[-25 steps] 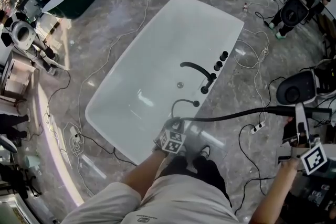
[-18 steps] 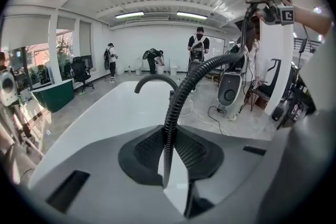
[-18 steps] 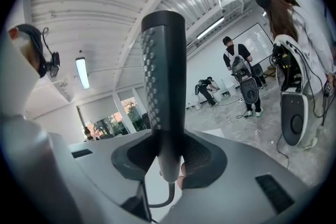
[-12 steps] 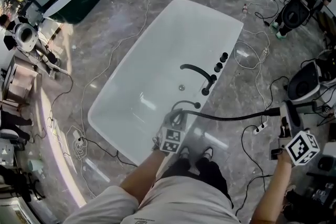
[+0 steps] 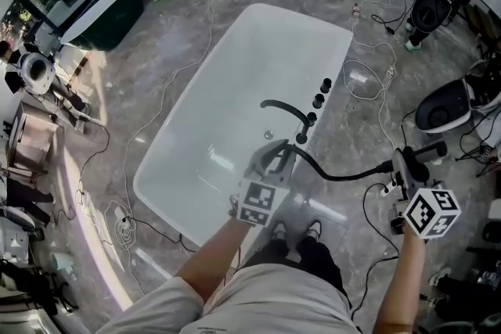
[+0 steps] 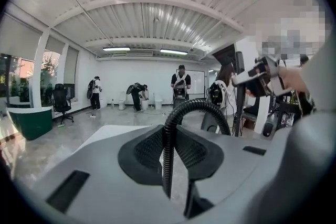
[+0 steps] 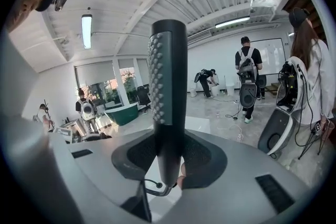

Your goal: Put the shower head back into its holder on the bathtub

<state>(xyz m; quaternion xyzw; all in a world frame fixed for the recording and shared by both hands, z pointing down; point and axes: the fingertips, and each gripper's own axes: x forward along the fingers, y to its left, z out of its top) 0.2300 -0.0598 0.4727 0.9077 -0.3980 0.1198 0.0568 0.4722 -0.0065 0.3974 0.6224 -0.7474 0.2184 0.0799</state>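
Observation:
The white bathtub fills the middle of the head view, with a black spout and three black knobs on its right rim. My left gripper is over the tub's near right rim, shut on the ribbed black hose. In the left gripper view the hose runs up between the pads and arcs right. My right gripper, out over the floor right of the tub, is shut on the black stick-shaped shower head, which stands upright between its jaws. I cannot make out the holder.
Cables loop over the grey marble floor around the tub. A round black device and stands sit at the right. The person's shoes are at the tub's near corner. Other people stand far across the room.
My left gripper has risen with the hose, which now arcs upward from the rim. My right gripper has come down and in toward the tub, and the shower head has swung with it.

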